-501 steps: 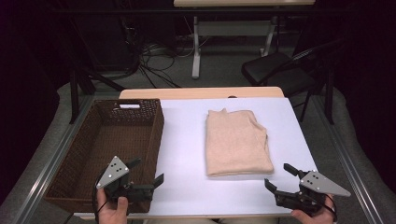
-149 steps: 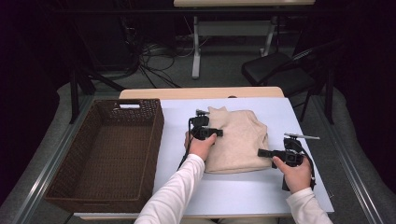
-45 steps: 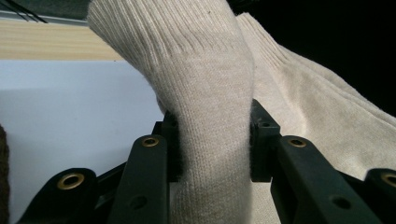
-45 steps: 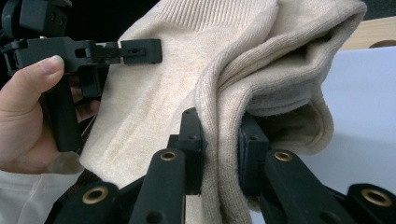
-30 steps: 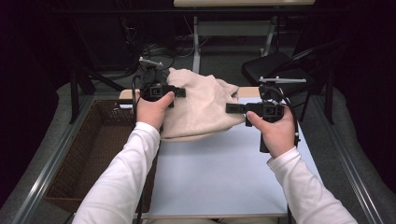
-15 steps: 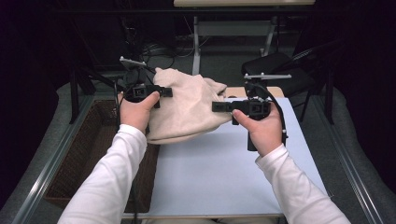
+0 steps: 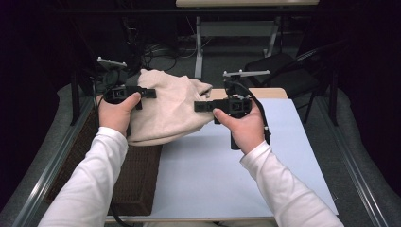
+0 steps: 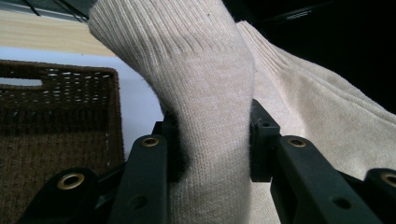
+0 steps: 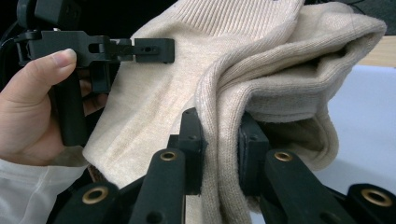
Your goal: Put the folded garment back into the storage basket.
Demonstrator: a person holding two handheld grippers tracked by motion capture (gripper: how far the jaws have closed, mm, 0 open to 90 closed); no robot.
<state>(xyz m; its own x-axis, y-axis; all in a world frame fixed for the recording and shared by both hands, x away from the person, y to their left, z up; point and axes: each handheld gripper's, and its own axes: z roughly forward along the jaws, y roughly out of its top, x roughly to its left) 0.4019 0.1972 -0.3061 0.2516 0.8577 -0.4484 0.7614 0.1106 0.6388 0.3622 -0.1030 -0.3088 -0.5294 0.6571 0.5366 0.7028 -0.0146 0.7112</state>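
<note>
Left gripper (image 8: 210, 144): clamped on sweater (image 7: 170, 111) | Right gripper (image 9: 219, 140): clamped on sweater (bunched fold) | Sweater: lifted, hanging partly over basket (image 7: 137, 179) edge | Table (image 7: 227, 175): white.

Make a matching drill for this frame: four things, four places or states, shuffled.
Things:
1. sweater
2. basket
3. left gripper
4. right gripper

States:
A. dark brown wicker, on the table's left side
B. shut on the sweater's left edge
C. beige knit, lifted off the table
D. shut on the sweater's right edge

Pairs: 1-C, 2-A, 3-B, 4-D
</note>
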